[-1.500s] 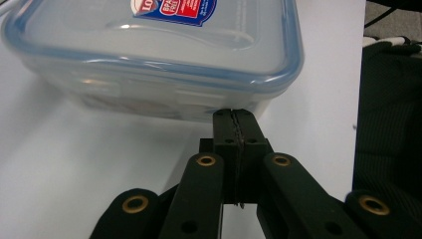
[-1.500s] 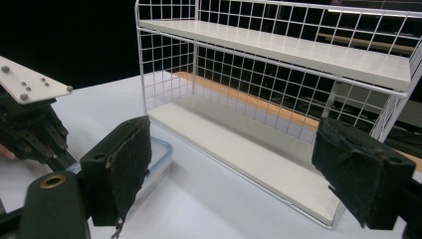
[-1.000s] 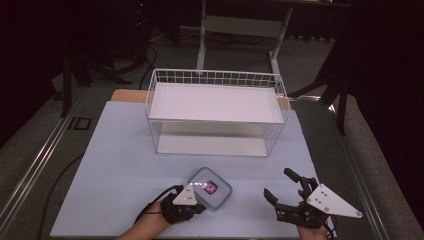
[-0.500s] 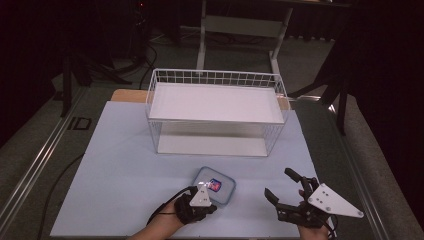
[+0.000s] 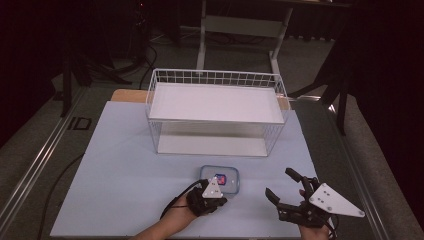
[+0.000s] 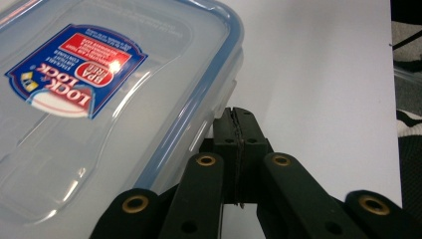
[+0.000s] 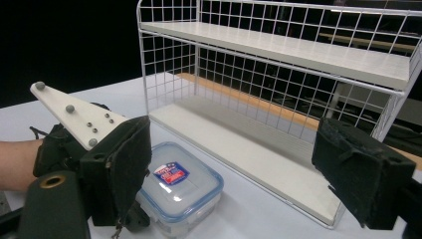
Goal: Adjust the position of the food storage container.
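The white wire rack (image 5: 216, 112), with its 2 shelves, stands at the far middle of my pale blue table (image 5: 115, 165). In front of it, on the table, lies the clear plastic container (image 5: 220, 179) with a blue-rimmed lid. My left claw (image 5: 214, 192) has its jaws pressed together, tips against the container's near edge, holding nothing. My right claw (image 5: 284, 190) is spread wide and empty, well apart from the container.
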`<state>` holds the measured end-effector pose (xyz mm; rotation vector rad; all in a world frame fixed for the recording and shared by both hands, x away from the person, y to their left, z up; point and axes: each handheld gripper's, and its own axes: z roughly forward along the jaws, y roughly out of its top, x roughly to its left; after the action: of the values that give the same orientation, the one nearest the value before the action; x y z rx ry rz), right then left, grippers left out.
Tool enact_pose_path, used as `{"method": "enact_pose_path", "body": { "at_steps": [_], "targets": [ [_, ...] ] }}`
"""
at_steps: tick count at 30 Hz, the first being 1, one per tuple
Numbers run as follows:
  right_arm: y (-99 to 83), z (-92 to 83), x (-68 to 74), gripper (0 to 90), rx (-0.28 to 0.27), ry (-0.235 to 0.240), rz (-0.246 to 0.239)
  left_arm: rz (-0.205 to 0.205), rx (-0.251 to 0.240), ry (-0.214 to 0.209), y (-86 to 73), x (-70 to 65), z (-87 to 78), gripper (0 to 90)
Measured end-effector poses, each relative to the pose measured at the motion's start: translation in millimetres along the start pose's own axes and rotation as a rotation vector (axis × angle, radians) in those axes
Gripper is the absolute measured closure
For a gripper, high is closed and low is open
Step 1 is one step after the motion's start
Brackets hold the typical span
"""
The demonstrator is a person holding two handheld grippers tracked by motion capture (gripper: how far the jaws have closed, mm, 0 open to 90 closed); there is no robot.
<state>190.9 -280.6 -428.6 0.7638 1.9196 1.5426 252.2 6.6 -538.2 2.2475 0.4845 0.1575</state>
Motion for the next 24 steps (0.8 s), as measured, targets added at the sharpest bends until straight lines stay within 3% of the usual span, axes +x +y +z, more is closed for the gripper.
{"method": "enact_pose_path", "body": {
  "at_steps": [13, 20, 24],
  "targets": [
    [-1.6, 2.6, 0.1, 15.8, 0.014, 0.007, 0.000, -0.023, -0.010, -0.006, 9.5, 7.8, 11.9, 90.0],
    [-1.7, 2.5, 0.5, 15.8, 0.016, 0.009, -0.002, -0.043, -0.026, 0.018, 13.7, 7.8, 18.7, 90.0],
    [-2.1, 2.9, 1.5, 15.8, 0.016, 0.013, 0.001, -0.046, -0.036, -0.015, 16.1, 7.1, 16.7, 90.0]
  ]
}}
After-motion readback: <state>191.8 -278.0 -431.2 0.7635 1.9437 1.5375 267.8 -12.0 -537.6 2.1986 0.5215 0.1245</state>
